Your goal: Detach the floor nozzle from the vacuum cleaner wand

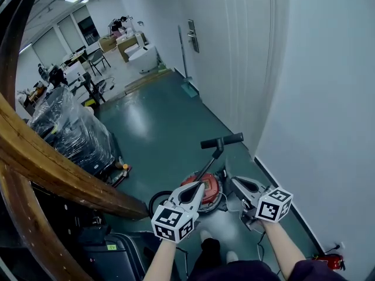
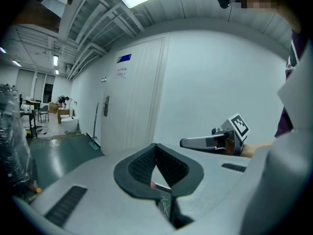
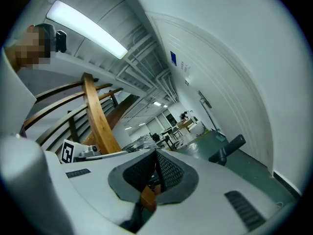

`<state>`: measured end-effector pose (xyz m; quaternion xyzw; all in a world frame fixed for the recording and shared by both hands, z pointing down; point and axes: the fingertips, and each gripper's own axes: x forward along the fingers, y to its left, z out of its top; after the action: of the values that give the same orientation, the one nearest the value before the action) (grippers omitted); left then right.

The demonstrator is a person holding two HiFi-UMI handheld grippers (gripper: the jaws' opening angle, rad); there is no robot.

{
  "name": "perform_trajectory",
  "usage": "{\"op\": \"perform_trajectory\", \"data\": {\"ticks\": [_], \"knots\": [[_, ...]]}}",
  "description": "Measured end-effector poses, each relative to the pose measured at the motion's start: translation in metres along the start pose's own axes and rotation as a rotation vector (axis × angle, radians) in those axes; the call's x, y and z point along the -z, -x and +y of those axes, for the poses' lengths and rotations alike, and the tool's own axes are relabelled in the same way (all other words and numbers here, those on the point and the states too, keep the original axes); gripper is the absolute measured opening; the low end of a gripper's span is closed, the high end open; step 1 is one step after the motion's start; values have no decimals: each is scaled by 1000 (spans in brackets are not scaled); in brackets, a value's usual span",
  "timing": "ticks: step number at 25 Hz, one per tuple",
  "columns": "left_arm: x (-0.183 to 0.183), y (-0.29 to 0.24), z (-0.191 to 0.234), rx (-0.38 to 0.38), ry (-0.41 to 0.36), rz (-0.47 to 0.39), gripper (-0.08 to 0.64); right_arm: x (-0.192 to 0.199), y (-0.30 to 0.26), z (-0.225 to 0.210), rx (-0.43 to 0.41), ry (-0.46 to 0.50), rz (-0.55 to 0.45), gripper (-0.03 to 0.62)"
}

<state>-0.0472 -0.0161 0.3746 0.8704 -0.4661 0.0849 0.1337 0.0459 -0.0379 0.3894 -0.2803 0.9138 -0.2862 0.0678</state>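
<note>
A cleaning machine with a round red base (image 1: 212,187) stands on the green floor near the white wall. A thin wand (image 1: 209,164) rises from it to a black crossbar handle (image 1: 221,140). My left gripper (image 1: 200,187) is shut and empty, its tip over the left edge of the red base. To the right of the base, my right gripper (image 1: 235,181) is also shut with nothing in it. In the left gripper view the shut jaws (image 2: 155,147) point at the wall, with the right gripper (image 2: 210,141) beside them. The right gripper view shows the black handle (image 3: 228,149) beyond its shut jaws (image 3: 156,154).
A curved wooden stair rail (image 1: 53,168) crosses the left side. A plastic-wrapped pallet load (image 1: 70,127) stands behind it. A broom (image 1: 186,69) leans on the wall by the white door (image 1: 234,51). A red extinguisher (image 1: 331,262) lies at the lower right. My shoes (image 1: 205,236) are just behind the machine.
</note>
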Motion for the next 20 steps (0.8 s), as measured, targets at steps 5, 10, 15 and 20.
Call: {"op": "perform_trajectory", "data": {"ticks": [5,10,15,20], "knots": [[-1,-14,33,35,10,15,5,-5,-29,-12,38,-18,-5,18],[0,-25,62,77,23,35,5,-7,-55,-23,82,-27,-9,18],[5,-31,86,123,39,56,5,-7,-74,-30,129,-30,-14,18],[8,-40,105,147,52,65,5,-1,-87,-42,165,-46,-14,18]]}}
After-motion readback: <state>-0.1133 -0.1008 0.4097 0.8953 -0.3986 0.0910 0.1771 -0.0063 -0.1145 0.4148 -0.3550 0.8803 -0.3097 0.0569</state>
